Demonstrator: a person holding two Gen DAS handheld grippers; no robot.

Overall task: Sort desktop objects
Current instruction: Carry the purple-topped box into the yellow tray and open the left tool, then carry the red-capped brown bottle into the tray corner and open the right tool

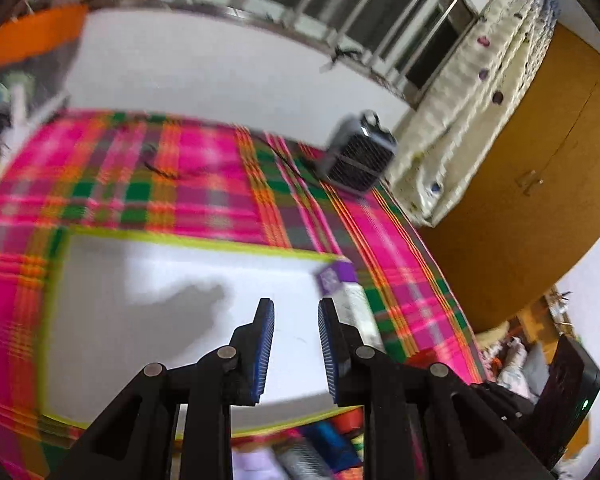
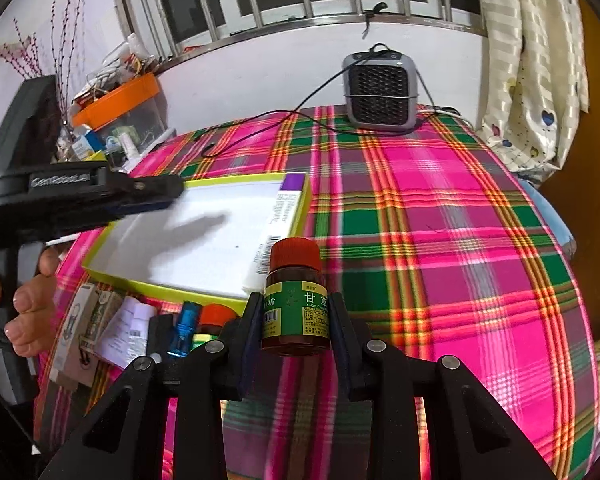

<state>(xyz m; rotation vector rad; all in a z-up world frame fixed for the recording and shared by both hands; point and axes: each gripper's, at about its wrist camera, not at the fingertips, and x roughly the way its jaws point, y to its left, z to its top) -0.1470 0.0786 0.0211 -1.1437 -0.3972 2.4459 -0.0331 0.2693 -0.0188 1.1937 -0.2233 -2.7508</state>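
A white tray with a yellow-green rim (image 1: pixel 196 242) (image 2: pixel 160 286) lies on the plaid cloth. A long white medicine box with a purple end (image 1: pixel 340 280) (image 2: pixel 284 216) lies along its right side. My left gripper (image 1: pixel 296 304) (image 2: pixel 168 190) hovers over the tray, its blue pads drawn close with only a narrow gap and nothing between them. My right gripper (image 2: pixel 296 300) is shut on a brown pill bottle with a red cap and green label (image 2: pixel 296 280), held upright above the cloth just in front of the tray's near right corner.
A grey fan heater (image 1: pixel 360 156) (image 2: pixel 380 88) stands at the table's far edge, its black cable (image 2: pixel 260 120) trailing across the cloth. Several small boxes and bottles (image 2: pixel 132 324) lie in front of the tray. An orange-lidded bin (image 2: pixel 116 100) stands far left. A hand (image 2: pixel 24 300) grips the left tool.
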